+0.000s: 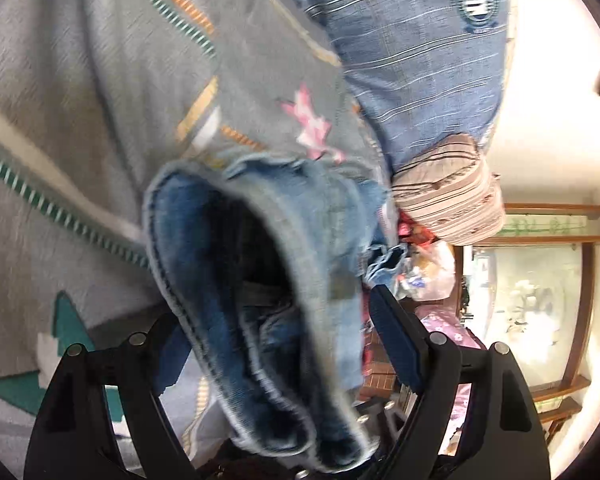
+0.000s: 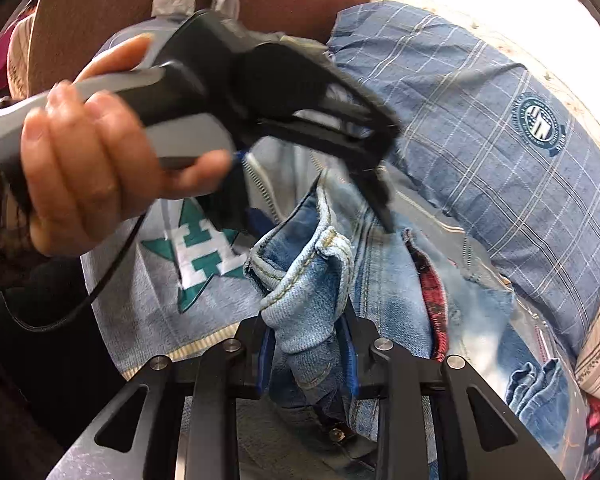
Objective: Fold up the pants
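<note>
**Denim pants: handling and grip points**

The pants (image 2: 308, 296) are soft, limp denim with moderate weight. Judged from the draping, any unsupported part will sag and bunch, so both ends need support during a fold. The thick stitched bands at the waist and hems are the likely best grip points: they are firmer than the plain cloth and less prone to slip from the pads.

Appearance: faded light-blue wash outside, darker blue inside, tan topstitching, frayed worn edges. A red plaid lining shows through a gap on the front.

Position: the pants lie bunched on a grey bedspread (image 2: 148, 304) with teal star motifs, next to a blue plaid pillow (image 2: 500, 128).

Right tool (image 2: 308, 356): clamped on a stitched fold of denim, pads pressing the cloth from both sides.

Left tool (image 1: 284, 344): fingers well apart. A loop of denim (image 1: 236, 264) hangs in the gap between them; the pads do not press it. In the right wrist view, a hand (image 2: 84, 152) carries this tool above the pants.
</note>
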Tool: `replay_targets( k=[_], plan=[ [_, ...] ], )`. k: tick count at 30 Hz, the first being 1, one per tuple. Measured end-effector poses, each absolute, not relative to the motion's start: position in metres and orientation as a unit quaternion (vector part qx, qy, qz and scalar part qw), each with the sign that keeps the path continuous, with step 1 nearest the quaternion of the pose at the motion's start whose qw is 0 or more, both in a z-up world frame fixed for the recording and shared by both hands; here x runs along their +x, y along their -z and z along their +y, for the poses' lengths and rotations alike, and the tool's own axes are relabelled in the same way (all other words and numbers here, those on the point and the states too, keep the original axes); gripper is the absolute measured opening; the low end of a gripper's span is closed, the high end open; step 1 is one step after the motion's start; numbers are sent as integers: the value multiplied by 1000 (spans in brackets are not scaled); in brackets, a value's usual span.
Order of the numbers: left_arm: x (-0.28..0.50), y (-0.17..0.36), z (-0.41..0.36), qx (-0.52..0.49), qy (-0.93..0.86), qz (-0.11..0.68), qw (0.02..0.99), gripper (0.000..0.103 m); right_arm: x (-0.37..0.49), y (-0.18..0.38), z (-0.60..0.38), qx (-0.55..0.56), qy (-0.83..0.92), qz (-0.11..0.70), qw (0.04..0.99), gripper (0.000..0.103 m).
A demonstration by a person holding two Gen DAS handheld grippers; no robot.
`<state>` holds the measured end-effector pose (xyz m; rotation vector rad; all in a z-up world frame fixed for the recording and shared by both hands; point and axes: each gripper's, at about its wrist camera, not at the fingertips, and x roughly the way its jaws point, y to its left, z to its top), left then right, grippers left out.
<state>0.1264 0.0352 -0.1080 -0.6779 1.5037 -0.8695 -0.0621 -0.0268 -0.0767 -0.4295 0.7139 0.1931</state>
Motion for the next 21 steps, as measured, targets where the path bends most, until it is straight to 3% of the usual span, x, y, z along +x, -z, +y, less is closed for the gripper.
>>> replay_targets(
  k=[2,3,4,5,8,12,21],
  plan=[
    [128,105,32,-271,366,647,612,82,-62,80,-26,-212,-95,344,910,30],
    [128,105,30,-261,358,651,616,76,-61,81,-27,-213,-95,342,910,30],
    [127,104,28,-250,351,653,623,54,-60,81,-27,-214,-97,340,911,30],
    [125,103,26,-236,346,654,629,44,-59,81,-27,-212,-99,340,911,30],
    [119,88,26,-234,348,641,643,25,-60,79,-30,-199,-112,342,911,27],
    [106,48,15,-207,372,604,674,17,-66,57,-48,-149,-122,327,925,26],
    [79,-23,-99,-101,437,564,693,18,-103,-5,-135,-27,-79,268,960,26]
  ],
)
